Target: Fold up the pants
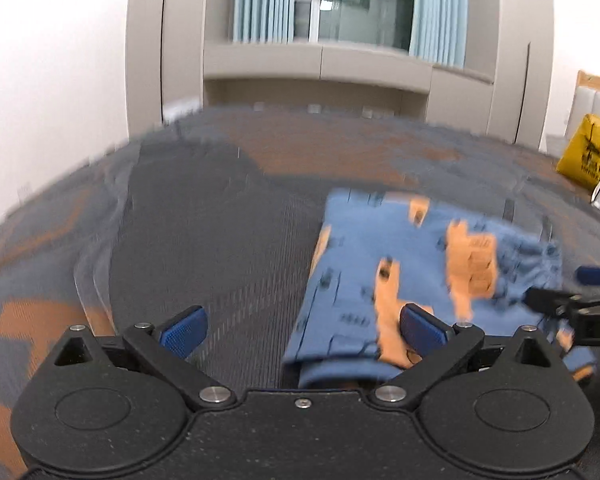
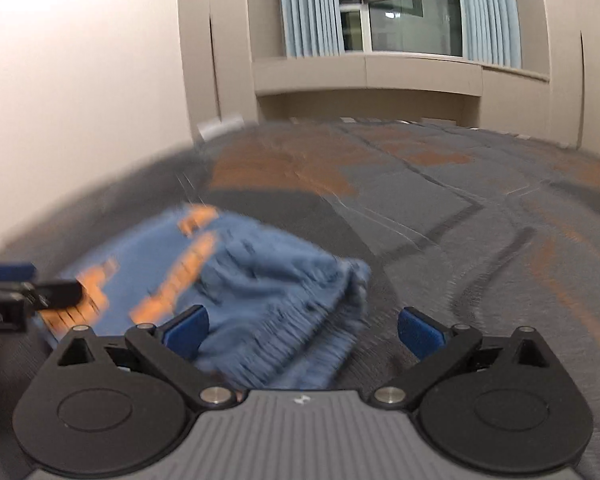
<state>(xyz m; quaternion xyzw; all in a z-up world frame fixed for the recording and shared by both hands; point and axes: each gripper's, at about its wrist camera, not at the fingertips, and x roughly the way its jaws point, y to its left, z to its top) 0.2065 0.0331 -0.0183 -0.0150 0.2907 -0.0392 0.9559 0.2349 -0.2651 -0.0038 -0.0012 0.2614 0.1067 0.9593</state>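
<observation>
The blue pants with orange patches (image 1: 400, 280) lie folded in a compact bundle on the carpet. My left gripper (image 1: 302, 330) is open and empty, just left of the bundle's near edge. My right gripper (image 2: 302, 330) is open and empty above the gathered waistband end of the pants (image 2: 260, 288). The right gripper's fingers (image 1: 572, 304) show at the right edge of the left wrist view. The left gripper's fingers (image 2: 28, 296) show at the left edge of the right wrist view. Both views are blurred.
Grey carpet with orange patches (image 1: 200, 240) covers the floor. A beige built-in unit with a window and light-blue curtains (image 1: 320, 60) stands at the back. A yellow bag (image 1: 588, 152) sits at the far right. A white wall (image 1: 52, 80) runs along the left.
</observation>
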